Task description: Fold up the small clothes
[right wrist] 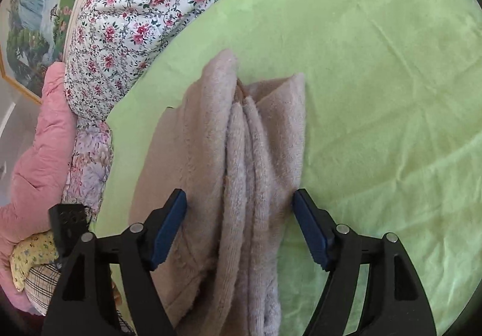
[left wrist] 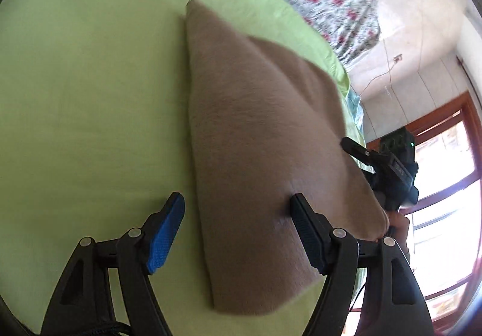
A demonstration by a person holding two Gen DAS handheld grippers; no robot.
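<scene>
A beige fleece garment (left wrist: 265, 131) lies folded on the green bedsheet (left wrist: 90, 95). My left gripper (left wrist: 238, 200) hangs open over its near edge, the left finger above the sheet and the right finger (left wrist: 304, 221) above the fleece. In the right wrist view the same garment (right wrist: 241, 155) shows several stacked folds running away from me. My right gripper (right wrist: 238, 197) is open astride those folds, and its pads do not press on them. The black body of the right gripper (left wrist: 397, 167) shows at the garment's far right corner.
A floral quilt (right wrist: 135, 10) is heaped along the far side of the bed (right wrist: 376, 65). A pink padded jacket (right wrist: 39, 149) and small patterned clothes (right wrist: 30, 260) lie beside it. A framed picture (right wrist: 27, 20) hangs on the wall. A window (left wrist: 446, 185) is past the bed's edge.
</scene>
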